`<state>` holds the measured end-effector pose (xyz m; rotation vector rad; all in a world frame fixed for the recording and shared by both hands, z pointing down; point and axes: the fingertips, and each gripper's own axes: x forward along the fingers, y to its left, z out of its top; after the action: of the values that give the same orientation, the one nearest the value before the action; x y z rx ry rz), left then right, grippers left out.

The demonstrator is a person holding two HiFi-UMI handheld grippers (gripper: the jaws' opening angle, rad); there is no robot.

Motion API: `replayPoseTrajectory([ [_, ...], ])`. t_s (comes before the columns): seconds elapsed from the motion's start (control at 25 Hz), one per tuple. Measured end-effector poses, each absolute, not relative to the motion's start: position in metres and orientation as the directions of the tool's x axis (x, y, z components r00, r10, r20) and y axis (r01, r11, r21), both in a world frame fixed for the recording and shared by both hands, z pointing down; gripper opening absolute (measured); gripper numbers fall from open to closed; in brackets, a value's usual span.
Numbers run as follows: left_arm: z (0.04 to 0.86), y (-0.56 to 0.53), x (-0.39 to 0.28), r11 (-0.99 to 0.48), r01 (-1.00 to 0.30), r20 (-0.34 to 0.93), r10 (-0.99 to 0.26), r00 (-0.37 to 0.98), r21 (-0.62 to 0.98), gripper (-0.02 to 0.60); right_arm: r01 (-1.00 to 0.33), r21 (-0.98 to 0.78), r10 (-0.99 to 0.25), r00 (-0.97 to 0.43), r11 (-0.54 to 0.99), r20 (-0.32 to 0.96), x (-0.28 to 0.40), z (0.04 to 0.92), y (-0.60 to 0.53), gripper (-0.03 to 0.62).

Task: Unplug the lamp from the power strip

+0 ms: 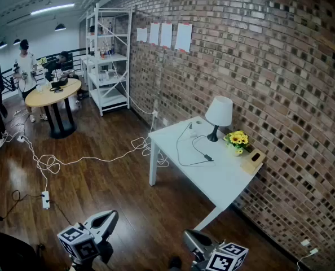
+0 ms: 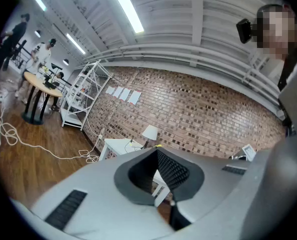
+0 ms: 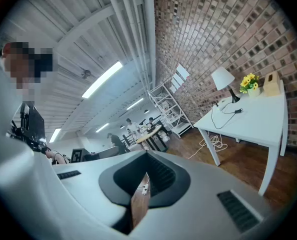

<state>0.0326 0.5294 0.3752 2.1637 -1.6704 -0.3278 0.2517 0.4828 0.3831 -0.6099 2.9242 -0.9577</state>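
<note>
1. White table [image 1: 224, 179] against the brick wall [image 1: 258, 49].
2. Yellow flowers [image 1: 237, 138] and a wooden block [image 1: 252, 161] on its wall side.
3. Papers [image 1: 164, 34] on the wall, white shelf [image 1: 108, 61] nearby.
4. Round table [image 1: 53, 95] with people [image 1: 25, 66] far back.
5. White cable [image 1: 46, 164] looped on the wood floor [image 1: 111, 191].

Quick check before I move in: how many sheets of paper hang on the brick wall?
4. They hang in one row on the brick wall, right of the white shelf: leftmost sheet, second sheet, third sheet, rightmost sheet. None seems hidden.
</note>
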Motion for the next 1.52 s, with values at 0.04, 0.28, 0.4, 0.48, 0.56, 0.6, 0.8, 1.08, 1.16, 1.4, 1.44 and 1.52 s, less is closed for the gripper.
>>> replayPoseTrajectory([
  [0.04,0.378,0.531,0.033,-0.218,-0.877,0.065,-0.961,0.27,0.429,0.023,-0.362,-0.568,-0.363,-0.924,0.739,0.116,0.249,0.382,0.483,-0.005],
  [0.28,0.383,0.528,0.035,-0.212,-0.905,0.102,-0.959,0.266,0.368,0.023,-0.343,-0.576,-0.324,-0.936,0.742,0.14,0.233,0.388,0.471,-0.005],
  [0.4,0.392,0.524,0.03,-0.176,-0.919,0.15,-0.959,0.241,0.354,0.023,-0.313,-0.6,-0.286,-0.948,0.736,0.143,0.223,0.4,0.461,-0.005],
  [0.48,0.399,0.519,0.026,-0.155,-0.921,0.188,-0.954,0.233,0.358,0.023,-0.29,-0.602,-0.263,-0.955,0.744,0.135,0.214,0.402,0.452,-0.005],
  [0.56,0.405,0.509,0.022,-0.133,-0.922,0.205,-0.954,0.219,0.363,0.023,-0.274,-0.583,-0.246,-0.961,0.765,0.128,0.207,0.4,0.44,-0.005],
  [0.6,0.404,0.502,0.02,-0.121,-0.924,0.206,-0.957,0.206,0.362,0.023,-0.268,-0.567,-0.238,-0.963,0.779,0.128,0.205,0.398,0.433,-0.005],
  [0.8,0.391,0.461,0.022,-0.083,-0.944,0.205,-0.967,0.154,0.319,0.023,-0.245,-0.517,-0.197,-0.969,0.82,0.148,0.206,0.403,0.396,-0.003],
  [1.08,0.391,0.427,0.028,-0.016,-0.962,0.241,-0.967,0.085,0.274,0.023,-0.182,-0.542,-0.137,-0.983,0.82,0.124,0.211,0.411,0.344,-0.003],
  [1.16,0.392,0.422,0.032,0.008,-0.962,0.254,-0.965,0.064,0.273,0.025,-0.157,-0.557,-0.113,-0.987,0.816,0.111,0.209,0.415,0.335,-0.003],
  [1.4,0.389,0.405,0.027,0.091,-0.963,0.264,-0.964,-0.022,0.255,0.023,-0.033,-0.523,0.026,-0.994,0.852,0.104,0.187,0.413,0.324,-0.003],
  [1.44,0.388,0.402,0.028,0.099,-0.962,0.266,-0.964,-0.029,0.254,0.024,-0.016,-0.52,0.045,-0.993,0.854,0.106,0.184,0.413,0.324,-0.003],
  [1.52,0.39,0.399,0.029,0.109,-0.964,0.275,-0.96,-0.04,0.241,0.025,0.005,-0.528,0.073,-0.992,0.849,0.108,0.181,0.416,0.321,-0.003],
])
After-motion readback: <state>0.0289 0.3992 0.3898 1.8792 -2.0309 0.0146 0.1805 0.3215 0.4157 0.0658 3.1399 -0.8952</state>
